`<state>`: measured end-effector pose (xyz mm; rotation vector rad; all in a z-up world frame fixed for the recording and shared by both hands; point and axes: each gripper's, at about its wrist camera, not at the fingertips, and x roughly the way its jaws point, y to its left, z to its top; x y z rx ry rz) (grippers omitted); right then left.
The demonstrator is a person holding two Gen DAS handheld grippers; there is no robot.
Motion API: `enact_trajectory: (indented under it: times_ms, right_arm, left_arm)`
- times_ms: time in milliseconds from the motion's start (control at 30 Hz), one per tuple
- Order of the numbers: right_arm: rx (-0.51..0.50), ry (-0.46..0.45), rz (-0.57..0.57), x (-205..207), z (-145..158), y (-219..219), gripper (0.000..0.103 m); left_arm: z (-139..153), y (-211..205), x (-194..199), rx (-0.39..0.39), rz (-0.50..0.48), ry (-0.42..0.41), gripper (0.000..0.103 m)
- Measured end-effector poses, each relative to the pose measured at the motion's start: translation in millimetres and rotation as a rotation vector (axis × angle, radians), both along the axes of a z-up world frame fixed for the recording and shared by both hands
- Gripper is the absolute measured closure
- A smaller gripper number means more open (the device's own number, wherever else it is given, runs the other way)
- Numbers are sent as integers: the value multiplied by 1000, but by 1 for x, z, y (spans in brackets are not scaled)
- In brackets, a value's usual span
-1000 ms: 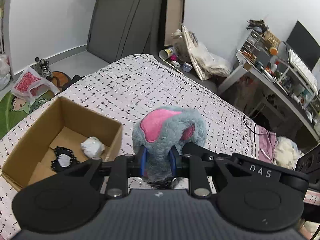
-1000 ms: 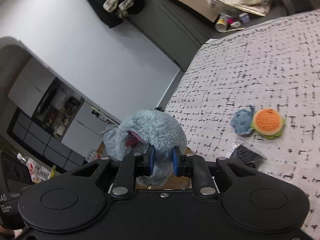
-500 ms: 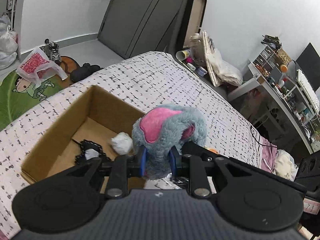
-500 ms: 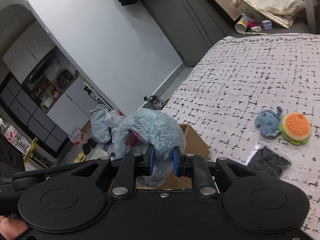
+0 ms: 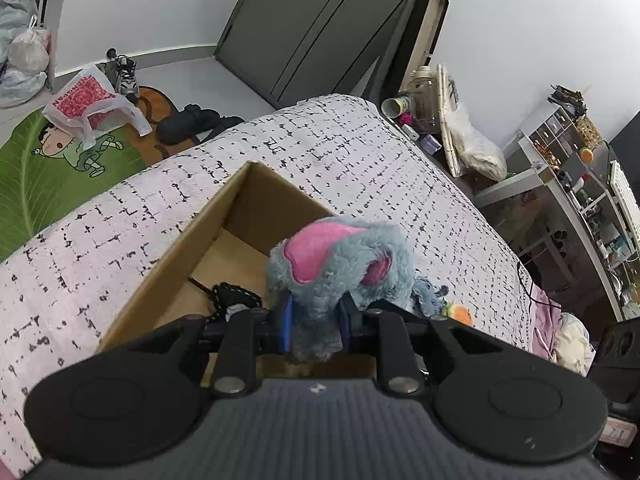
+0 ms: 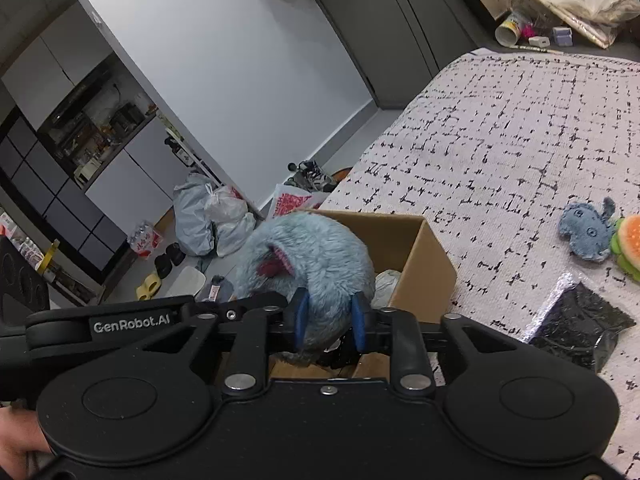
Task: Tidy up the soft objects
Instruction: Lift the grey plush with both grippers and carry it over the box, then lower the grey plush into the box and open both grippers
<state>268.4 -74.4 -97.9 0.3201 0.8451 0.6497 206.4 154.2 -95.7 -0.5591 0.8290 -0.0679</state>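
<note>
A grey-blue plush elephant [image 5: 340, 256] with pink ears hangs over an open cardboard box [image 5: 168, 276] on the bed. My left gripper [image 5: 316, 328] is shut on its lower body. In the right wrist view the same elephant [image 6: 312, 252] fills the gap of my right gripper [image 6: 329, 322], whose jaws are opening while both pads still touch the fur. The box [image 6: 428, 268] holds a black lacy item [image 5: 232, 294] and a white crumpled thing [image 6: 386, 286]. Lying on the bedspread are a small blue plush [image 6: 586, 236], a burger plush [image 6: 630, 244] and a black packet [image 6: 580, 332].
The bed edge drops to the floor just beyond the box, where a green mat [image 5: 40, 168], plastic bags [image 6: 216, 220] and shoes lie. A cluttered desk [image 5: 560, 184] stands to the right of the bed. A hand [image 6: 16, 440] shows at the lower left.
Both grippers carried the elephant from beside the box to above it, and the box now sits directly under the toy. The right gripper's fingers have spread wider around the fur.
</note>
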Motion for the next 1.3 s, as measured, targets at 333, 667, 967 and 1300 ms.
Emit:
enact_trajectory:
  times_ms: [333, 667, 967, 1300]
  right_arm:
    - [-30, 7, -42, 11, 0, 3, 43]
    - [-21, 56, -85, 19, -3, -8, 35]
    - [-39, 55, -104, 11, 12, -21, 25]
    - [-8, 53, -110, -4, 30, -41, 17]
  left_arm:
    - [-8, 5, 27, 19, -5, 1, 80]
    - [-7, 2, 31, 68, 21, 43, 70]
    - [16, -8, 18, 171, 87, 63, 35]
    - [59, -27, -7, 262, 143, 48, 22]
